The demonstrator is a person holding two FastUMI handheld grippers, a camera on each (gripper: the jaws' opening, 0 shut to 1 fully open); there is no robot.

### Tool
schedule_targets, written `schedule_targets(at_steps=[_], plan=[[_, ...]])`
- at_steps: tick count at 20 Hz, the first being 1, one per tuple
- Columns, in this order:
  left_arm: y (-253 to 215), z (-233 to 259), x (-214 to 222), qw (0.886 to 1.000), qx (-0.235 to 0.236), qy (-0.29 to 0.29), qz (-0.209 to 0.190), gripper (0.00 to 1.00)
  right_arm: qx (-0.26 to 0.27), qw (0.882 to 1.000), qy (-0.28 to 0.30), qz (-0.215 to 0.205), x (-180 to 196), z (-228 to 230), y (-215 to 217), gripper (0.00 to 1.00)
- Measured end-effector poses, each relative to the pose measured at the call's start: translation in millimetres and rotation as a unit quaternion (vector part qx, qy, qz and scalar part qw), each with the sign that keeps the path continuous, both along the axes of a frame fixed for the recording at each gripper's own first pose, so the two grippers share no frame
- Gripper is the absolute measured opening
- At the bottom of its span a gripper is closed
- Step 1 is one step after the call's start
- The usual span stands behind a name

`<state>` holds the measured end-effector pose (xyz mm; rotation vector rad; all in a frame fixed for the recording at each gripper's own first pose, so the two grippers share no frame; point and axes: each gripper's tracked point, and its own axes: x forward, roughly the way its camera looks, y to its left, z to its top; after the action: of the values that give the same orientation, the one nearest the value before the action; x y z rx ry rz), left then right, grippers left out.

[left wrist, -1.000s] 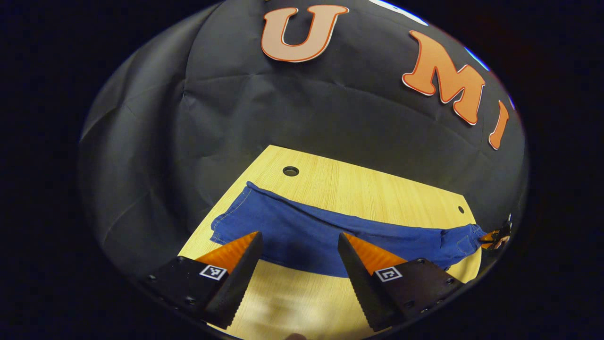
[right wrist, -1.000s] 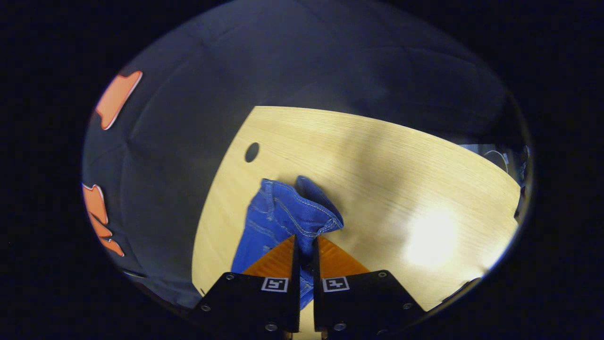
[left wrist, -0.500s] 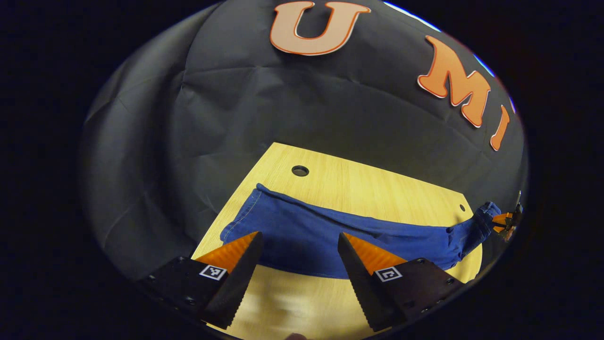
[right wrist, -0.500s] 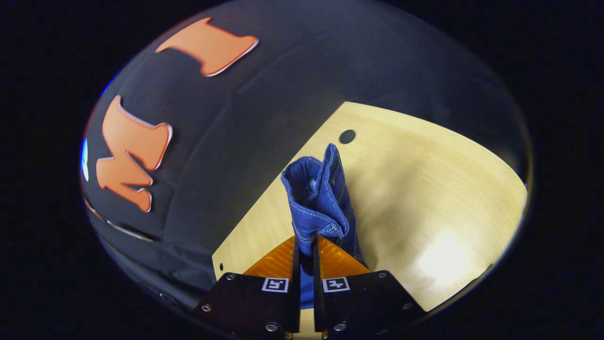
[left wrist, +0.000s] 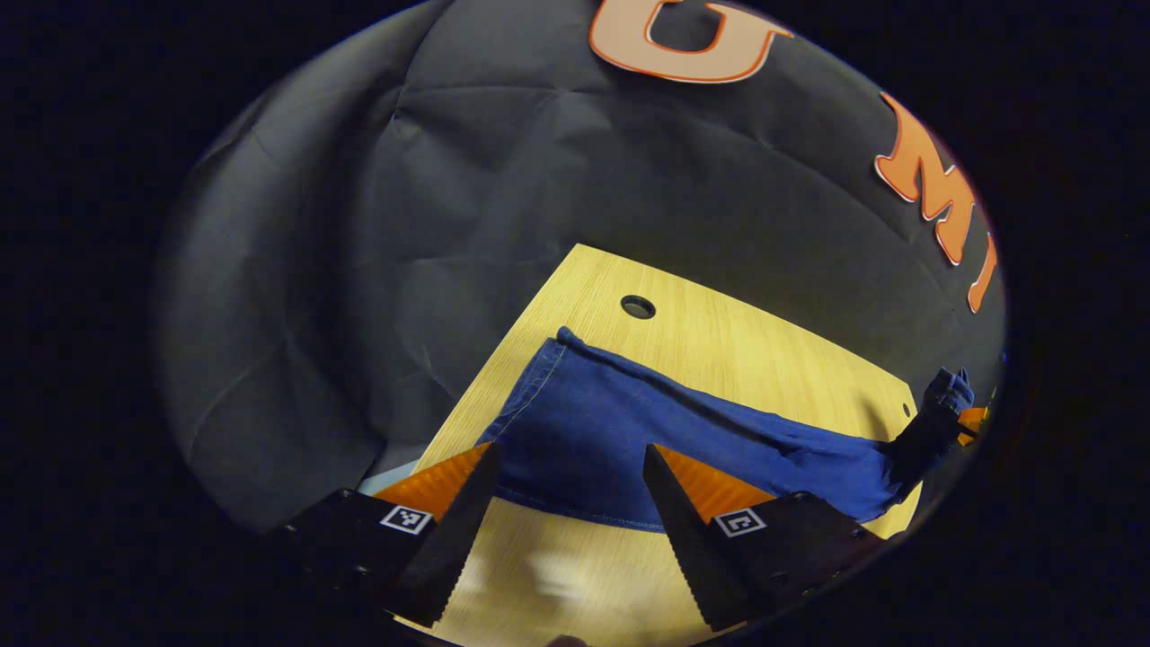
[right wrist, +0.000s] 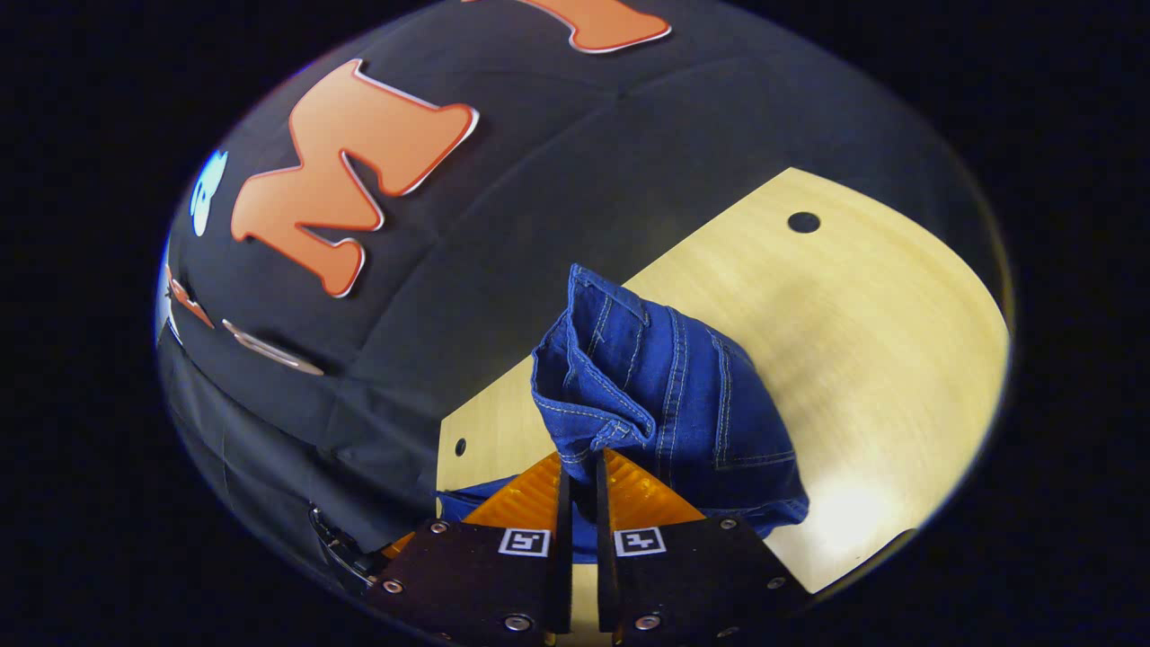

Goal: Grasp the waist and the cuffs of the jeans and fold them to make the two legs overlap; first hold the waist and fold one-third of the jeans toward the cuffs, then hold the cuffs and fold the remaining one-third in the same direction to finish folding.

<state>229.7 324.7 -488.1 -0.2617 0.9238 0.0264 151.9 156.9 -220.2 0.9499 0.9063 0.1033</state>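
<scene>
My left gripper (left wrist: 568,467) hangs with its jaws spread wide, gripping nothing, near the table's front edge. My right gripper (right wrist: 580,467) is raised, both fingers pinched together on cloth; at the far right of the left gripper view it looks lifted, though dim there.

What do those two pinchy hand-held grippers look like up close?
Each hand-held gripper, left and right, has two wedge-shaped fingers narrowing to points. The fingers on the left one have saw-toothed inner edges. Black plates with small screws sit at the base, each carrying a little square black-and-white marker.
</scene>
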Motion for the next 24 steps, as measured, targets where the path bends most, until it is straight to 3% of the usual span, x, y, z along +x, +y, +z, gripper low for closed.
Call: schedule_targets(at_steps=[6, 9, 12, 13, 16, 17, 18, 20, 23, 24], plan=[[34.0, -18.3, -4.1, 0.995, -0.064, 0.025, 0.066, 0.98, -0.059, 0.996, 0.037, 0.058, -11.8, -26.8, 64.0, 0.12], [42.3, -24.9, -5.3, 0.99, -0.099, 0.036, 0.093, 0.98, -0.052, 0.996, 0.055, 0.055, -16.3, -35.5, 73.6, 0.12], [53.1, -41.2, -11.5, 0.977, -0.15, 0.053, 0.141, 0.98, -0.037, 0.996, 0.067, 0.044, -18.3, -33.5, 83.6, 0.11], [55.5, -48.4, -11.2, 0.973, -0.162, 0.057, 0.155, 0.98, -0.031, 0.996, 0.068, 0.044, -17.8, -32.8, 87.0, 0.29], [45.0, -56.7, -17.1, 0.955, -0.227, 0.069, 0.18, 0.98, -0.002, 0.998, 0.059, 0.036, -12.6, -18.4, 96.9, 0.39], [50.1, -56.1, -11.3, 0.953, -0.231, 0.053, 0.187, 0.98, -0.001, 0.998, 0.057, 0.031, -12.1, -18.5, 96.0, 0.43], [51.0, -53.9, -8.8, 0.951, -0.243, 0.041, 0.188, 0.94, -0.003, 0.998, 0.056, 0.03, -13.3, -15.5, 96.9, 0.56], [48.6, -41.8, -11.1, 0.941, -0.283, 0.039, 0.183, 1.0, -0.012, 0.998, 0.058, 0.03, -18.1, -15.7, 94.4, 0.68], [55.3, -46.6, -7.7, 0.925, -0.322, 0.028, 0.198, 0.87, -0.027, 0.998, 0.052, 0.028, -25.1, -10.5, 86.7, 0.7], [56.1, -51.5, -2.9, 0.924, -0.323, 0.029, 0.204, 0.69, -0.03, 0.998, 0.051, 0.025, -26.6, -7.9, 82.3, 0.7]])
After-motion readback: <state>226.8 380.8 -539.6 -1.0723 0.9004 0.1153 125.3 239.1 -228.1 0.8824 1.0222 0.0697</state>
